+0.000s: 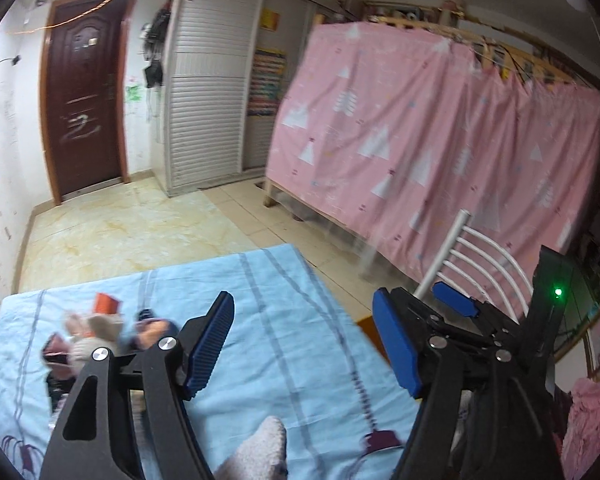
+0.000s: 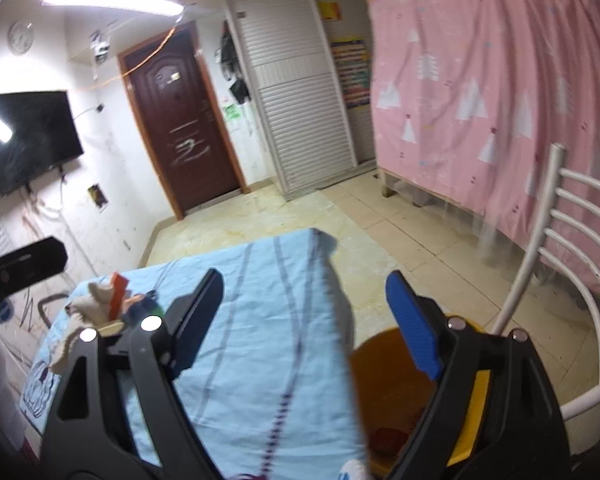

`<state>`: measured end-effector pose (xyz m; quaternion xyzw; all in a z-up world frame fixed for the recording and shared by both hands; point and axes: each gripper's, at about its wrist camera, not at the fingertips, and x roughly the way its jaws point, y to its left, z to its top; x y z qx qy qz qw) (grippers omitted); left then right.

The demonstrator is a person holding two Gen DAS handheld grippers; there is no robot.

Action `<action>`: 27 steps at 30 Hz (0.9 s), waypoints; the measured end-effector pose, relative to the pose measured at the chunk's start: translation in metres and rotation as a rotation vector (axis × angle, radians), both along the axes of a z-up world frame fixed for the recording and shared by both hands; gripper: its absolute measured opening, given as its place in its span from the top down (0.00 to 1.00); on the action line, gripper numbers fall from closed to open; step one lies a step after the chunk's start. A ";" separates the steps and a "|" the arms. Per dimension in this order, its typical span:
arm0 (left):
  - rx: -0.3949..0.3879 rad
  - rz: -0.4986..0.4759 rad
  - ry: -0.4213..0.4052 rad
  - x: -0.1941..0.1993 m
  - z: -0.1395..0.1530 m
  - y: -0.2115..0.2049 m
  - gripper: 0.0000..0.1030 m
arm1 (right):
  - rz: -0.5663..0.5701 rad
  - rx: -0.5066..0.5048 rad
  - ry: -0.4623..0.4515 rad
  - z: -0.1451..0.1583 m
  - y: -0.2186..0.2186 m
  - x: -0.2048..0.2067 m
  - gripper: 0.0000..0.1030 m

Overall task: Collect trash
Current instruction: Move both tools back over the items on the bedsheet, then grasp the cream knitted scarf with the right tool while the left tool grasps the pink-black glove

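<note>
Trash: blurred heap of crumpled wrappers (image 1: pixel 96 336) on the blue striped worktop (image 1: pixel 284 320), left of both tongs.
Left tongs (image 1: pixel 304 344): apart, empty.
Right tongs (image 2: pixel 304 320): apart, empty, beside the orange plastic bin (image 2: pixel 384 384).

We see a light blue cloth (image 2: pixel 268 320) with darker blue stripes on the table, a pink curtain (image 1: pixel 420 140) printed with white triangles, a dark brown door (image 2: pixel 180 128) in an orange-brown frame, a white slatted cupboard (image 2: pixel 296 92), a white chair (image 2: pixel 572 216), an orange bucket (image 2: pixel 384 376), and blue gripper pads (image 2: pixel 414 328).
</note>
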<state>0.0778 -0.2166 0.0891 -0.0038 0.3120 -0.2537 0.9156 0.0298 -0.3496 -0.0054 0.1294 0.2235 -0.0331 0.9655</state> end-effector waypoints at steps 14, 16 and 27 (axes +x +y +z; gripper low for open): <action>0.015 0.236 -0.016 0.035 -0.001 0.148 0.31 | 0.230 -0.070 0.023 0.016 0.116 0.043 0.19; 0.023 0.258 -0.003 0.042 -0.006 0.162 0.31 | 0.267 -0.070 0.030 0.016 0.132 0.050 0.19; 0.014 0.378 0.149 0.083 -0.065 0.220 0.31 | 0.449 -0.105 0.082 0.008 0.208 0.076 0.17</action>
